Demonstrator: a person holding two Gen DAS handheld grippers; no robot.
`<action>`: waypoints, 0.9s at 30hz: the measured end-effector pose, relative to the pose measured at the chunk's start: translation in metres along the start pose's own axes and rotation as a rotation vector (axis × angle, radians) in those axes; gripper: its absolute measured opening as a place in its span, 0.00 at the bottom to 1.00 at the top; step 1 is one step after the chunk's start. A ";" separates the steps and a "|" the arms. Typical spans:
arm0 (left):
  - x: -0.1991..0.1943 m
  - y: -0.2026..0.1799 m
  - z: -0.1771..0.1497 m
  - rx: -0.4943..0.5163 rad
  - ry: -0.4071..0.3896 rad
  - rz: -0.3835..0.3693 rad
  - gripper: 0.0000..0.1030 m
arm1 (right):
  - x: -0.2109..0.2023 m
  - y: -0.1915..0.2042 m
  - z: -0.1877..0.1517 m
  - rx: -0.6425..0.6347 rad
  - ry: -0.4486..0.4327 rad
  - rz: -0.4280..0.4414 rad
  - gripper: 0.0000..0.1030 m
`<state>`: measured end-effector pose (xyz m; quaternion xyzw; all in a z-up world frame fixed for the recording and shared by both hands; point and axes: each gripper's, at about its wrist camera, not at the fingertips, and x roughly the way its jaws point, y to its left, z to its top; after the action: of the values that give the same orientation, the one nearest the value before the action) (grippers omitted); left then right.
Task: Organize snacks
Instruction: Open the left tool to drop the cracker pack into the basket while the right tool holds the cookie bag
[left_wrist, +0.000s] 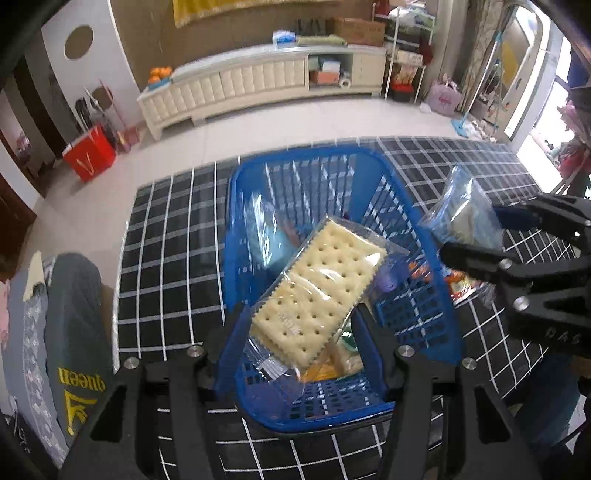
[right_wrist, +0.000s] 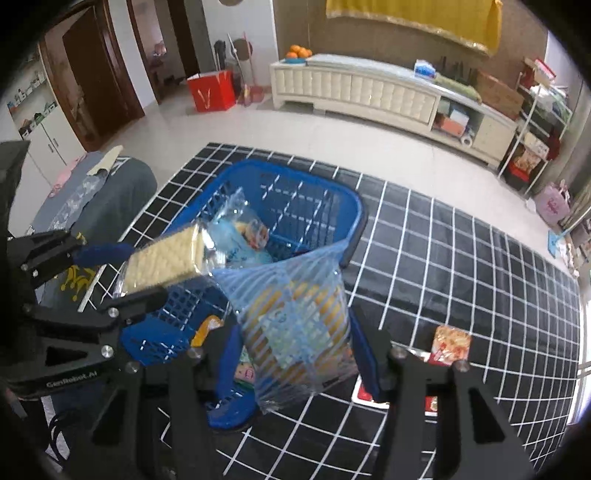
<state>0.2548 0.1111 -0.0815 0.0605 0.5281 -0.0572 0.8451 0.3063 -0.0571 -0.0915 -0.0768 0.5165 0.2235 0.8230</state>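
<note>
Far left, off the desk (left_wrist: 173, 236): a dark garment with yellow "queen" lettering (left_wrist: 79, 314), draped over something I couldn't make out.

Desk was covered in a black cloth with white grid lines. Blue slatted basket (left_wrist: 424, 206) sat on it, near the left end.

Left hand-held gripper (left_wrist: 301, 321) was clamped on a clear-wrapped cracker pack (left_wrist: 317, 291), pads pressed on both long edges. Pack was tilted and held above the basket's interior, not resting in it. In the right wrist view the same cracker pack (right_wrist: 166, 258) showed edge-on over the basket's left rim.

Inside the basket (right_wrist: 295, 177): several wrapped snacks (right_wrist: 240, 236) already there, light blue and orange packaging, details too blurred to read.

Right hand-held gripper (right_wrist: 295, 343) was closed on a blue-striped clear bag (right_wrist: 295, 317) with yellow pieces inside. Bag hung over the basket's right rim. From the left wrist view, that gripper (left_wrist: 476, 236) sat just right of the basket, bag (left_wrist: 461, 214) between its fingers.

Further right on the desk: a red-and-gold snack packet (right_wrist: 452, 343) lying flat, another red packet (right_wrist: 430, 402) just beside it, both apart from the basket.
</note>
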 end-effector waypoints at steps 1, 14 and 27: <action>0.005 0.001 -0.002 0.009 0.012 -0.001 0.53 | 0.003 0.002 0.000 -0.002 0.004 -0.002 0.57; 0.002 0.010 -0.008 -0.003 0.006 0.054 0.53 | 0.006 0.009 0.003 -0.013 0.022 0.003 0.57; -0.023 0.047 -0.028 -0.069 -0.022 0.062 0.53 | 0.015 0.056 0.016 -0.062 0.038 0.060 0.57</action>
<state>0.2277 0.1630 -0.0714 0.0469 0.5182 -0.0134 0.8539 0.3003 0.0026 -0.0917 -0.0910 0.5270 0.2624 0.8032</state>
